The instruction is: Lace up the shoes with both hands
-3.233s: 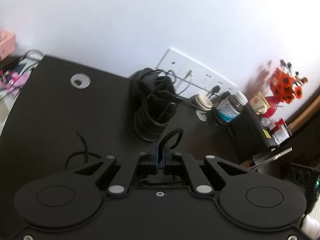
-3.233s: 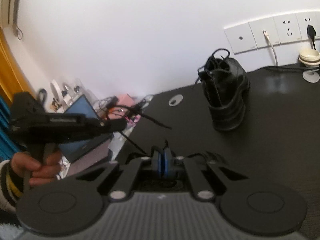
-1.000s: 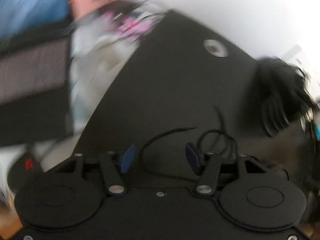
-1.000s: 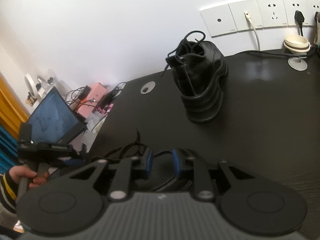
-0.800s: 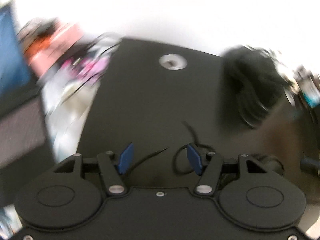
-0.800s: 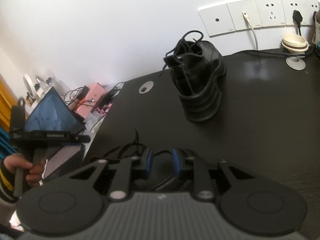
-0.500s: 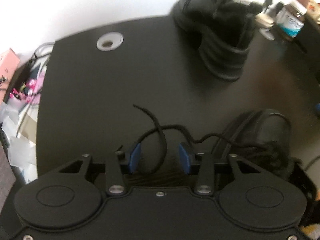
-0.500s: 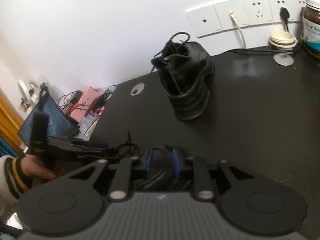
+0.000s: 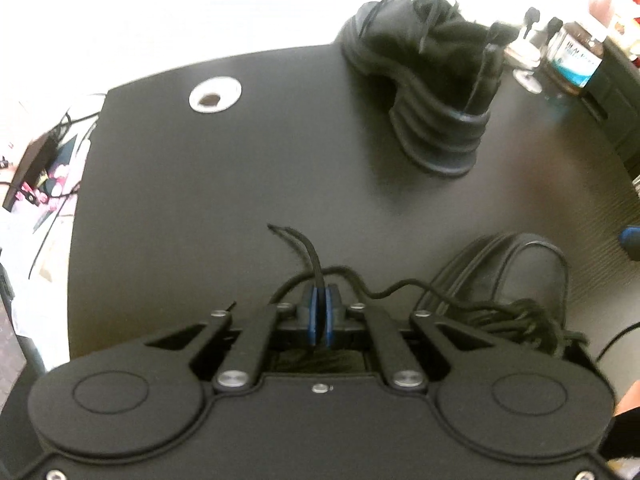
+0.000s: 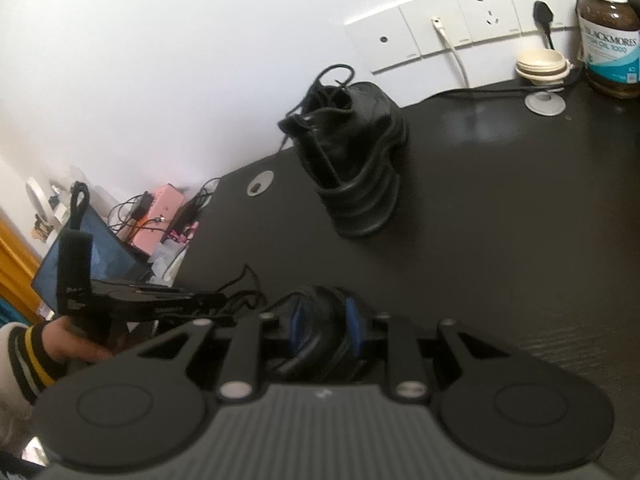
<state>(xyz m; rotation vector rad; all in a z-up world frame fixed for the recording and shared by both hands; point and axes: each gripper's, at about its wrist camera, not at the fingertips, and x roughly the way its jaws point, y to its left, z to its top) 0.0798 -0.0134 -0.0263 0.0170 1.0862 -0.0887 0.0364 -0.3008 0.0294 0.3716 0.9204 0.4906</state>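
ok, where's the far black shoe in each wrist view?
Left wrist: far shoe upper right, sole end toward camera.
Right wrist: far shoe centre, just above the middle, below the wall sockets.
Shared landmark: silver cable hole in the desk, left of the shoe.

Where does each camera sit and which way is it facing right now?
Left wrist: on the left hand-held gripper, angled down at the black desk; blue pads shut on a lace, near shoe at right.
Right wrist: on the right hand-held gripper, facing the wall sockets; pads around the near shoe; a hand with striped sleeve holds the left hand-held gripper.
Shared: far shoe, desk grommet, jar.
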